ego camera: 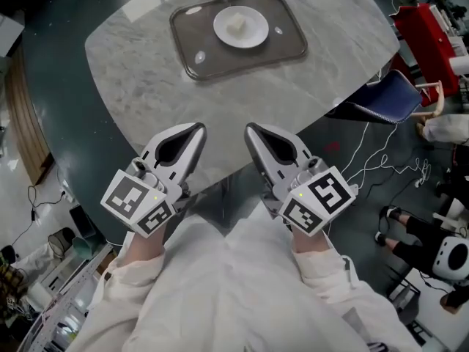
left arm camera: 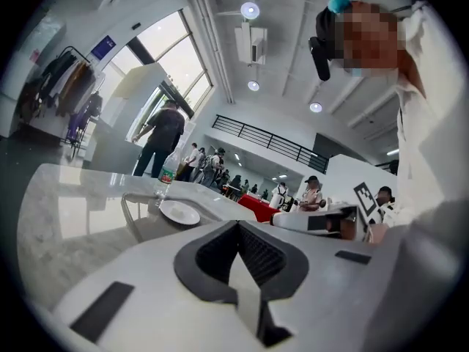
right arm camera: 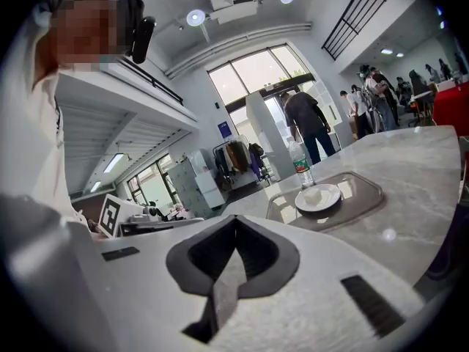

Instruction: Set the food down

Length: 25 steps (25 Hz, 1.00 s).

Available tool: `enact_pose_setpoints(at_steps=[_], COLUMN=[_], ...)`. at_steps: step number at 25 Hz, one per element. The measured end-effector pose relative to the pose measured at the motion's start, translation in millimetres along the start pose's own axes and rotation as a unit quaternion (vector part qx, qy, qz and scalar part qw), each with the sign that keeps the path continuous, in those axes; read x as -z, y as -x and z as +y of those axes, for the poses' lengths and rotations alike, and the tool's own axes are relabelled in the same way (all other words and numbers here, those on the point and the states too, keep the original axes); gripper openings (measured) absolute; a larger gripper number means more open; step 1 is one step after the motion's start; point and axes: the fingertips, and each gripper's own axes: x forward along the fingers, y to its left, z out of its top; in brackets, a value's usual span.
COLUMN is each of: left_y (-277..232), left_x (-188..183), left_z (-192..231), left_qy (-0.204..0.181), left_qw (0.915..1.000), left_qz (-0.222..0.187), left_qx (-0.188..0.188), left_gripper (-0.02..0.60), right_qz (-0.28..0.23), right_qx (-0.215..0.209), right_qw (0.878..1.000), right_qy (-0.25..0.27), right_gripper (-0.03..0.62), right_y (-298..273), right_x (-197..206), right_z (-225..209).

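We hold the left gripper and right gripper closed and empty near the marble table edge, seemingly because the food already sits on its plate in the tray

food — pale chunk (small) | centred on white plate | inside tray

Place: big open hall, a shared workspace.
Overhead: high ceiling, round lamps, mezzanine railing at 12 o'clock.
Walls: tall windows.
People: crowd standing near a red-covered table.
Floor: loose cables at 3 o'clock from the marble worktop.
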Motion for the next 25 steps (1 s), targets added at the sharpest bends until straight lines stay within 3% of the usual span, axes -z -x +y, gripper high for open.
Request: enact_pose_setpoints(at_steps=[3, 7, 14, 25], left_y=[4, 3, -17, -34], left_x=[6, 2, -1, -2], left_z=[-6, -12, -46, -89], left_qy=[0.002, 0.007, 0.004, 0.015], left_qw=[1.0000, 1.0000, 0.9999, 0.9999], left_qz=[0.009, 0.003, 0.002, 0.003], left_qx=[0.001, -0.001, 0.010, 0.003], left_gripper=[0.015, 0.015, 0.015, 0.015], right_qz=[0.012, 0.011, 0.016, -0.007], right_qx=[0.004, -0.009, -0.050, -0.034], right_qw=[1.000, 1.000, 0.999, 0.999], right_qy=[0.023, -0.007, 0.003, 0.000], right_gripper=[0.002, 0.002, 0.002, 0.002], right_y=[12, 14, 26, 52], right_x=[6, 5, -4, -22], right_z=[6, 8, 17, -5])
